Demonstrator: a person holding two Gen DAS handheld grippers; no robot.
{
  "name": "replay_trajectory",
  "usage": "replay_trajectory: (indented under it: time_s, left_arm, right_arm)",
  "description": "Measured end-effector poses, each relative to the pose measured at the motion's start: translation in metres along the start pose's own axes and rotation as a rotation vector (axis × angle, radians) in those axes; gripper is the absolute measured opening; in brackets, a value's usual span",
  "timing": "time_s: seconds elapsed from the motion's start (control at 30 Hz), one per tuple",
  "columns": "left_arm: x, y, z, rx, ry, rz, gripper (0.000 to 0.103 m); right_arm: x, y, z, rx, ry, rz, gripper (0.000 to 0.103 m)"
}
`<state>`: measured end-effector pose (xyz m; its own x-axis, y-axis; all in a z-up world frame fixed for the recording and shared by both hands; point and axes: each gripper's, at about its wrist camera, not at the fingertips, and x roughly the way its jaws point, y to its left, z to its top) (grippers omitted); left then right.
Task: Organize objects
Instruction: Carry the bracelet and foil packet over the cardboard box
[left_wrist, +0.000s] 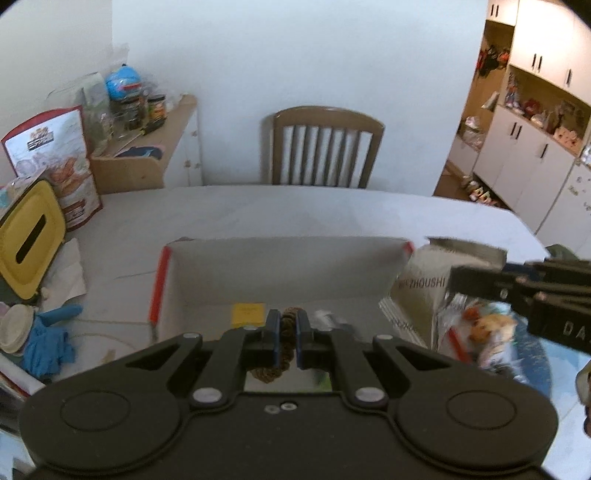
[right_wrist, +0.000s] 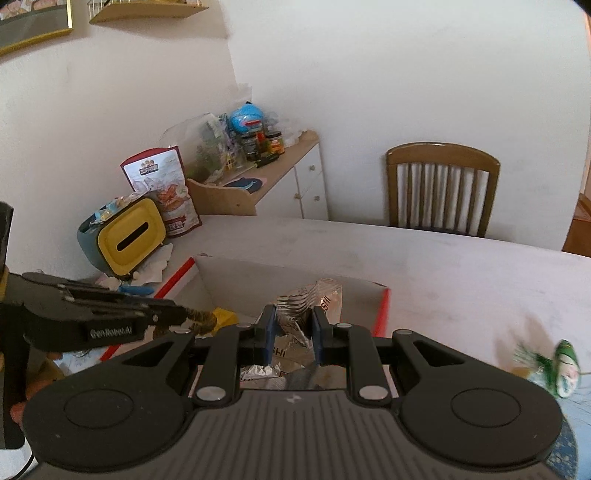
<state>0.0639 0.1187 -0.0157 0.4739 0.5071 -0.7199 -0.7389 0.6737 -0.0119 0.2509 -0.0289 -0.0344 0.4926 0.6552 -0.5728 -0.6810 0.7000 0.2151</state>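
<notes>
Mid-load: we carry a brown pine cone (left_wrist: 286, 334) in the clenched left gripper (left_wrist: 287, 341) and a crinkled silver foil packet (right_wrist: 295, 317) in the right gripper (right_wrist: 293, 341) above the open white cardboard box (left_wrist: 280, 269); next, lower and release.

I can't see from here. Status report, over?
Left gripper shut on pine cone, over cardboard box. Right gripper shut on silver bag. Nothing blocking.
</notes>
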Motion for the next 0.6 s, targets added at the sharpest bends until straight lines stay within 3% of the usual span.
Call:
replay_trajectory:
  time_s: [0.3, 0.6]
  left_arm:
    - [0.03, 0.024, -0.01, 0.018, 0.063, 0.047, 0.006]
    - [0.055, 0.022, -0.02, 0.092, 0.114, 0.062, 0.006]
  right_arm:
    - [0.058, 0.019, -0.001, -0.033, 0.07, 0.048, 0.02]
    - [0.103, 0.031, -0.02, -0.091, 0.15, 0.113, 0.02]
